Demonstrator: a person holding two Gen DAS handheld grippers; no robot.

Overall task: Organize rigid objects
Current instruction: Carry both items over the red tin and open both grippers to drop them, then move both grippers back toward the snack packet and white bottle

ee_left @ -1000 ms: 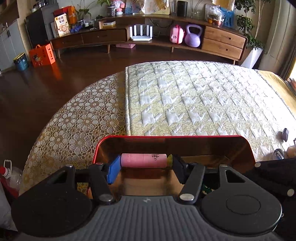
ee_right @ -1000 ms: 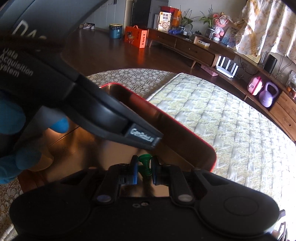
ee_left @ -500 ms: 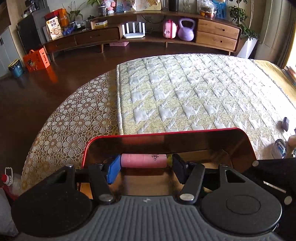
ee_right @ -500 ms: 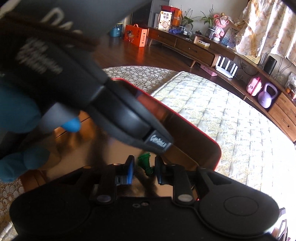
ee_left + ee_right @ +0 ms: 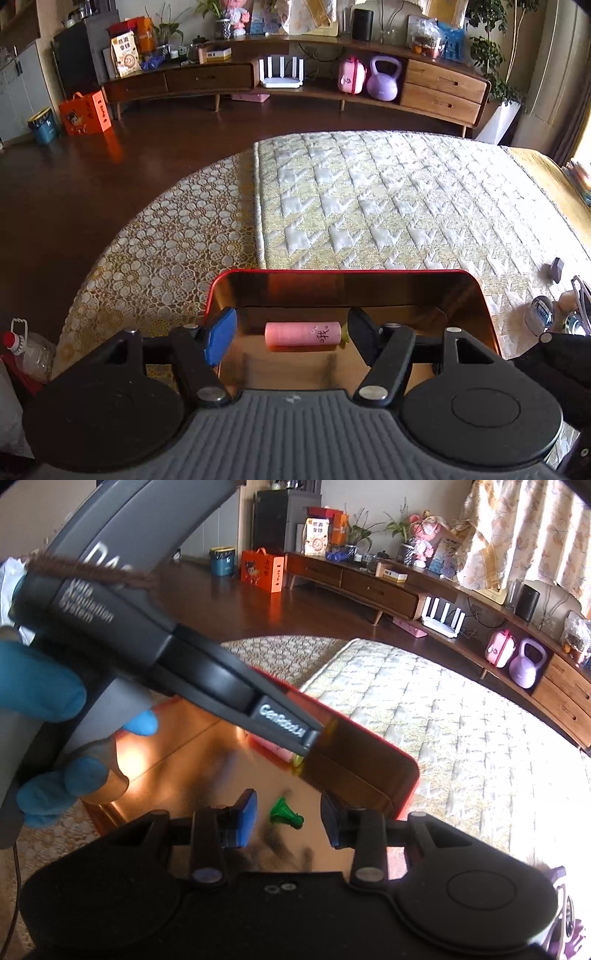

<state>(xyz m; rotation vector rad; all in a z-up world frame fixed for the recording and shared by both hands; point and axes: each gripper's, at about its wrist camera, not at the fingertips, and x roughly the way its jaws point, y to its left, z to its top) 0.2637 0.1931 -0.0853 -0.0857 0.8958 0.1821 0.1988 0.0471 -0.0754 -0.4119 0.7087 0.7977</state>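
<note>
A pink cylinder (image 5: pixel 302 332) with a yellow-green end lies on the floor of a red-rimmed tray (image 5: pixel 343 272) with a shiny copper inside. My left gripper (image 5: pixel 291 332) is open above it, fingers apart on either side and not touching it. In the right wrist view, a small green piece (image 5: pixel 284 809) lies on the tray (image 5: pixel 412 775) floor. My right gripper (image 5: pixel 288 818) is open around it, not touching. The left gripper's body (image 5: pixel 177 664) crosses that view and hides most of the pink cylinder (image 5: pixel 275 748).
The tray sits on a quilted bed (image 5: pixel 388 206) with a lace cover (image 5: pixel 155 258) at its left. Small items (image 5: pixel 546 314) lie on the bed at the right. A wooden cabinet (image 5: pixel 295 81) stands beyond the dark floor.
Both grippers opened. The left one let go of the pink cylinder and the right one let go of the green piece; both things now lie on the tray floor.
</note>
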